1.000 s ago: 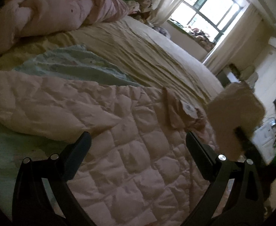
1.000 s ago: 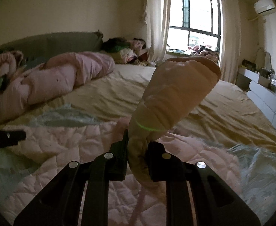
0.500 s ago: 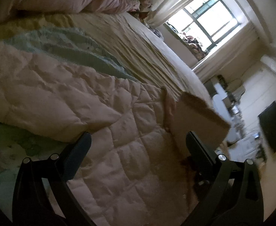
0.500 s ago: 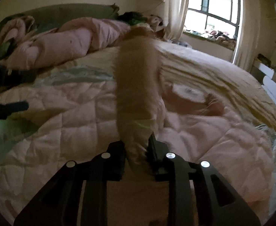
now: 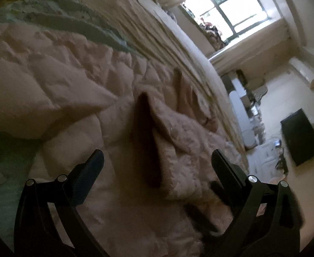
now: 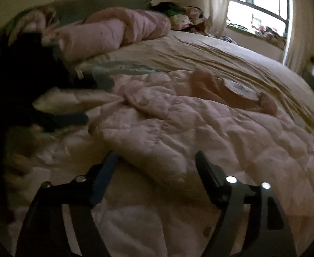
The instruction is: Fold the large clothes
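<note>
A large pink quilted coat (image 6: 210, 132) lies spread on the bed, its collar and white label (image 6: 238, 90) toward the far side. A fleece-lined sleeve (image 5: 174, 150) lies folded over the coat's body. My right gripper (image 6: 157, 162) hovers low over the coat. Its jaws are opening, and a fold of the coat (image 6: 152, 150) sits between the fingers without being pressed. My left gripper (image 5: 157, 162) is open, with the folded sleeve lying loose between its fingers. In the right wrist view a dark blurred shape (image 6: 24, 90) at the left hides part of the coat.
A rolled pink duvet (image 6: 114, 32) and a pile of clothes (image 6: 178, 15) lie at the head of the bed. Beige sheet (image 6: 221, 53) and a teal cloth (image 5: 71, 15) lie beyond the coat. The bed's edge, a dark screen (image 5: 300, 137) and a window (image 5: 232, 6) are to the right.
The right gripper carried the raised sleeve down onto the coat, let it go and opened. The left gripper came down closer to the coat and tilted, staying open.
</note>
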